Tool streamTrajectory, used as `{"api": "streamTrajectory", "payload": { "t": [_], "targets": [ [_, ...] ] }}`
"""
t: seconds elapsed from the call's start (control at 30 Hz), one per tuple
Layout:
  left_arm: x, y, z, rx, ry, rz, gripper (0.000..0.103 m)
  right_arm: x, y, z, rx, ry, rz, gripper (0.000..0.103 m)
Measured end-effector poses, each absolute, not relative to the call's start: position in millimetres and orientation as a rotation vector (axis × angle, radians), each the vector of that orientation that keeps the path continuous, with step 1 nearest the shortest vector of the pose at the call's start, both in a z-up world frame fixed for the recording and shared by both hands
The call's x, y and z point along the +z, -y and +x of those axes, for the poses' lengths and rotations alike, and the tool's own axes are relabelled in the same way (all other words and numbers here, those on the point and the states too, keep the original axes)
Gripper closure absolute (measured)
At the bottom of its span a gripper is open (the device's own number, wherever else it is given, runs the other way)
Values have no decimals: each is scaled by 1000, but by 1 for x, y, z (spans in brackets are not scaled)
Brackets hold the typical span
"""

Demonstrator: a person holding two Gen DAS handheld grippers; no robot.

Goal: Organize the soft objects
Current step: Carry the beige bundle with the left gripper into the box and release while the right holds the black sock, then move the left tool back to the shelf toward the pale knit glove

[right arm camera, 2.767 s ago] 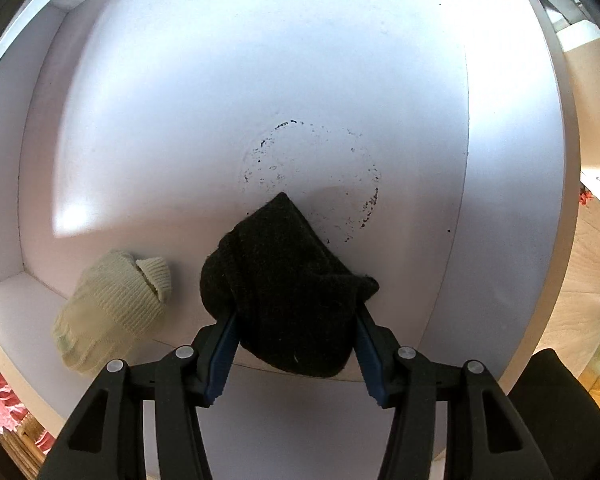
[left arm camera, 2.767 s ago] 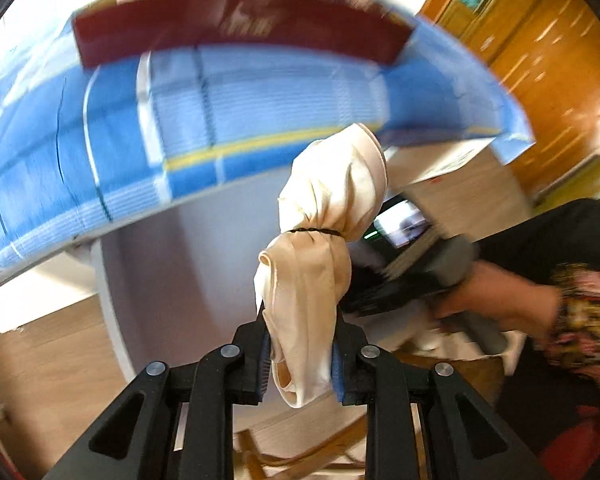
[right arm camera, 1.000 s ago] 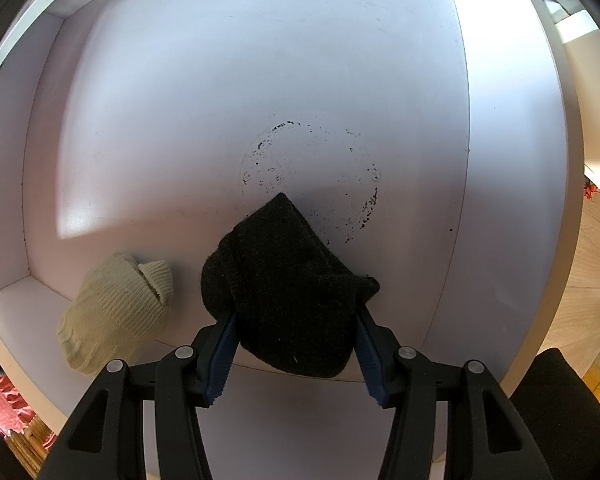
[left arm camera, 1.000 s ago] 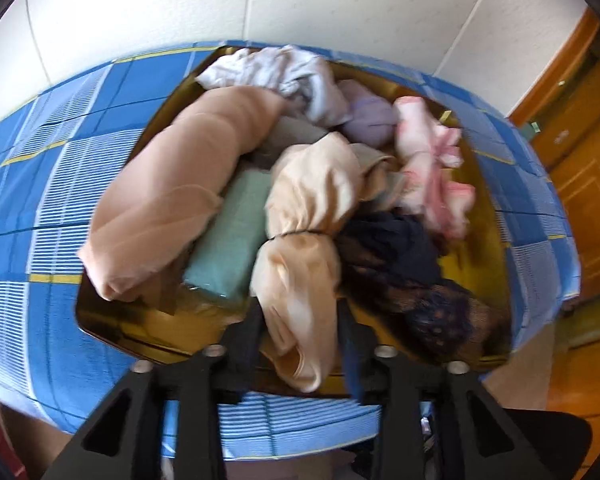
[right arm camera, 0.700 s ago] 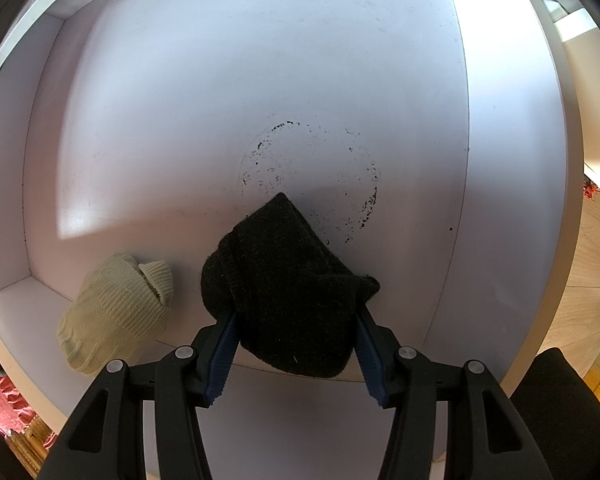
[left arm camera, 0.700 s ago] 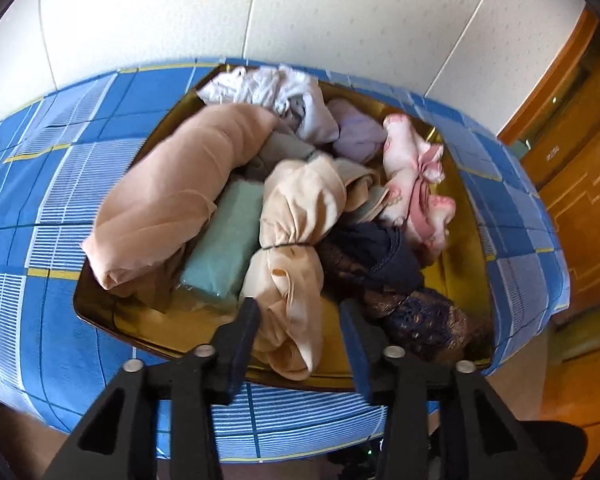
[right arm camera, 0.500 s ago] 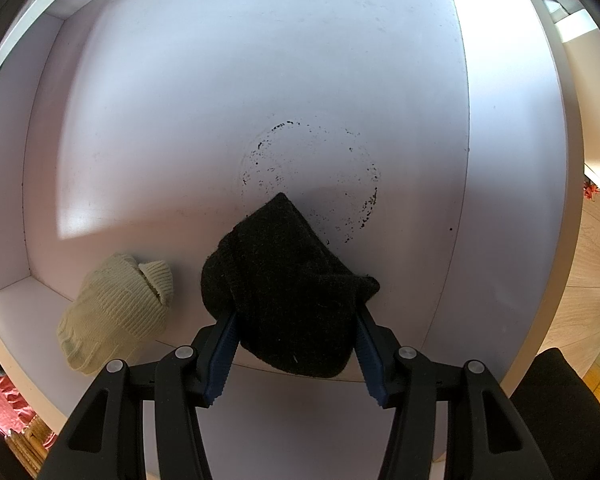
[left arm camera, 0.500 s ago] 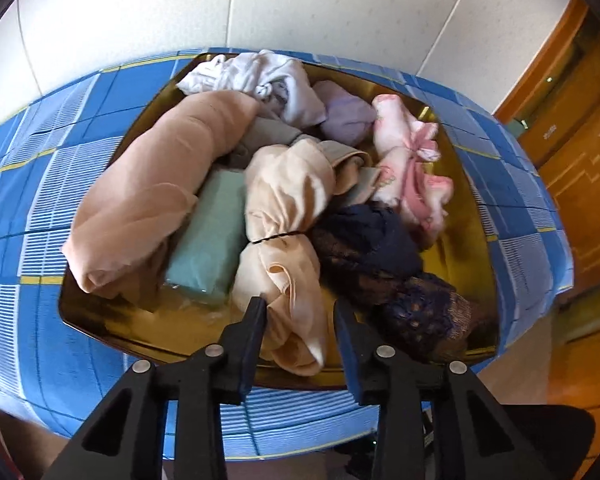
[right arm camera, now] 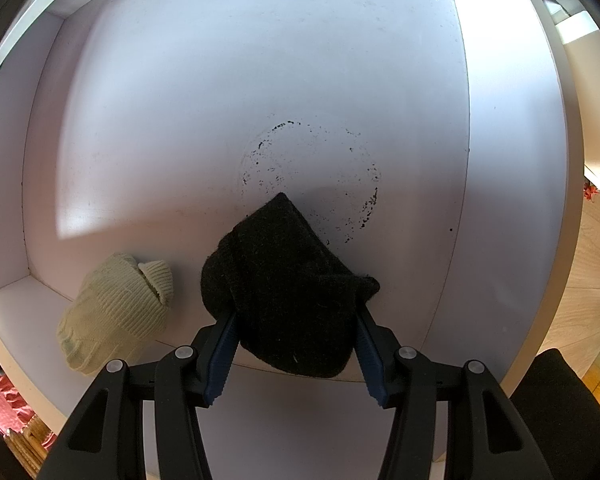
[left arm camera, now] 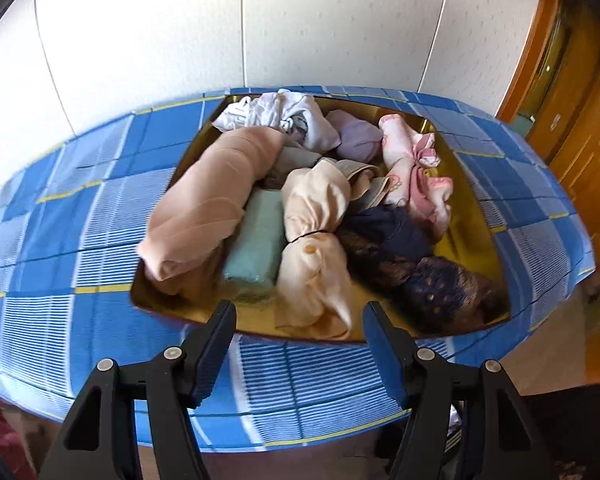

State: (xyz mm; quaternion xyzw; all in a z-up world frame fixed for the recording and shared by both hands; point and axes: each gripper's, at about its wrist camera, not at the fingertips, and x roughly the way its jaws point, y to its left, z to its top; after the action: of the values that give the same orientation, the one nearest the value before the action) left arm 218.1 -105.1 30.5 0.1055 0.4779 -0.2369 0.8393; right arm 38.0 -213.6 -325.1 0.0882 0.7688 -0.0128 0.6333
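A gold tray point(left arm camera: 478, 216) on a blue checked tablecloth point(left arm camera: 72, 216) holds several rolled soft items. Among them lies a cream bundle point(left arm camera: 314, 248) tied with a black band, free of the left gripper point(left arm camera: 298, 328). That gripper hovers at the tray's near edge; its jaws are opening and nothing is between them. In the right wrist view, the right gripper point(right arm camera: 296, 340) is shut on a black knitted hat point(right arm camera: 288, 280) above a white shelf point(right arm camera: 228, 92). A pale green knitted item point(right arm camera: 116, 308) lies on the shelf to its left.
In the tray sit a peach roll point(left arm camera: 208, 204), a teal fold point(left arm camera: 256, 248), a pink bundle point(left arm camera: 416, 172), a dark lace piece point(left arm camera: 412, 268) and white cloth point(left arm camera: 280, 116). A white wall stands behind the table and wooden doors point(left arm camera: 580, 120) at right. The shelf bears a ring of dark specks point(right arm camera: 312, 176).
The left gripper let go of the cream bundle, which now lies in the tray, then drew back and its jaws spread. The right gripper and black hat have not moved.
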Motion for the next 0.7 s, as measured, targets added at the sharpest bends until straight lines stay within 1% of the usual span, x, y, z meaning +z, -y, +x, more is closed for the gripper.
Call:
{"api": "streamTrajectory", "payload": {
  "t": [0.37, 0.7],
  "targets": [
    [40, 93, 198, -458, -941, 240, 37, -325, 213, 38, -31, -1758, 203, 48],
    [40, 88, 158, -483, -886, 318, 36, -324, 213, 37, -32, -1756, 201, 48]
  ]
}}
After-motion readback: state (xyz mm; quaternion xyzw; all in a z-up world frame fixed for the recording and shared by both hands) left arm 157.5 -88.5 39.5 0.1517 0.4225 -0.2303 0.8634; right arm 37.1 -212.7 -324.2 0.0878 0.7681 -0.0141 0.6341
